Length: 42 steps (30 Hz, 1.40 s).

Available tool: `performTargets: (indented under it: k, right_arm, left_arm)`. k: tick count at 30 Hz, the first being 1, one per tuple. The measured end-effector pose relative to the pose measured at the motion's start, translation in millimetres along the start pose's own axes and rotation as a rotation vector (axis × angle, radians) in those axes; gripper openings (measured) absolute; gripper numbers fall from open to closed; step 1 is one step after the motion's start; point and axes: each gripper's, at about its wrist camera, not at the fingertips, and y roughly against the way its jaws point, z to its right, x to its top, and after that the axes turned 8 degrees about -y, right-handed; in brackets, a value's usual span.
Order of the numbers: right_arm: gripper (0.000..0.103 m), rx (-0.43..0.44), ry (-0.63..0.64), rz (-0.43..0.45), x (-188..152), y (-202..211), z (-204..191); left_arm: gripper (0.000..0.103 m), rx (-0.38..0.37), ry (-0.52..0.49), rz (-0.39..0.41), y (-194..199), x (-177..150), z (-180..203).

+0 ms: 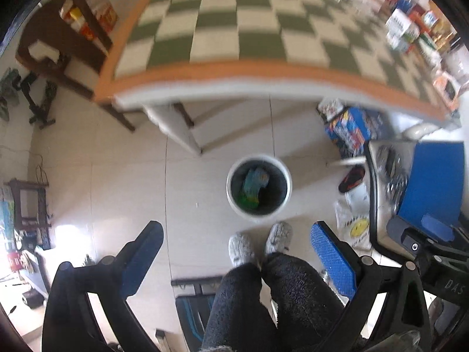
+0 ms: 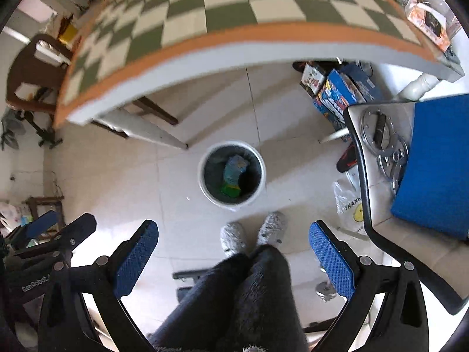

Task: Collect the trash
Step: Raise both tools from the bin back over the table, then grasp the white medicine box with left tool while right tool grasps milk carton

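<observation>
Left gripper held high and tilted downward over the floor, fingers spread wide apart with nothing between the blue textured pads. Right gripper in much the same pose, pointed down at the pale tiled floor, fingers likewise wide apart and empty. Both held side by side: right gripper visible at the right edge of the left wrist view, left gripper at the left edge of the right wrist view. Round white wastebasket with a dark liner standing on the floor ahead of the fingers, roughly centred between them in each view, well apart from the pads. Inside the wastebasket, a crumpled light-blue wrapper lying above a small green piece of trash. Between the fingers and the bin, legs in dark fleecy trousers and two grey fuzzy slippers, toes just short of the bin's rim. Beyond the bin, a tabletop covered in a green-and-white chequered cloth with an orange border, its white leg coming down to the floor left of the bin; boxes and packets crowded along the tabletop's far right edge, somewhat blurred. To the right, a chair with a blue cushion and shiny metal rings on its seat, a white plastic bag with a yellow print on the floor beside it, and colourful blue boxes stacked under the tabletop's right end.
</observation>
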Motion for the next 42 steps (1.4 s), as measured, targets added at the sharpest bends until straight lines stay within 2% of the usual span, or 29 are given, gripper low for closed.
performTargets:
  k: [3,8,13,17,22,26,29,31,32,37,38,42]
  right_arm:
    - [0.103,0.033,-0.037,0.044,27,30,0]
    - [0.103,0.046,-0.113,0.153,104,85,28]
    - [0.103,0.016,-0.139,0.175,195,99,66]
    - [0.103,-0.035,-0.155,0.149,295,80,106]
    - [0.103,-0.126,-0.111,0.091,419,27,143]
    - [0.103,-0.145,-0.052,-0.034,485,-30,157]
    - [0.103,-0.188,0.006,-0.105,517,-69,158]
    - [0.103,-0.179,0.018,-0.126,528,-83,156]
    - [0.098,-0.162,0.013,-0.124,531,-85,155]
    - [0.098,-0.096,-0.024,-0.137,539,-89,140]
    - [0.098,-0.079,-0.028,-0.14,543,-91,134]
    - [0.098,-0.073,-0.019,-0.153,556,-99,120]
  left_arm:
    - [0.103,0.025,-0.015,0.073,26,35,8]
    - [0.103,0.083,-0.077,0.154,48,111,37]
    - [0.103,0.127,-0.09,0.172,30,197,68]
    - [0.103,0.142,-0.074,0.123,1,269,89]
    - [0.103,0.191,-0.088,0.066,-43,354,112]
    - [0.103,0.239,-0.171,0.044,-76,401,124]
    - [0.103,0.273,-0.31,0.04,-95,431,132]
    - [0.103,0.283,-0.403,0.039,-102,446,136]
    - [0.103,0.303,-0.489,0.043,-106,454,140]
    - [0.103,0.344,-0.877,0.017,-125,475,152]
    - [0.103,0.344,-0.979,-0.013,-133,478,154]
    - [0.103,0.347,-1.19,-0.147,-163,485,155]
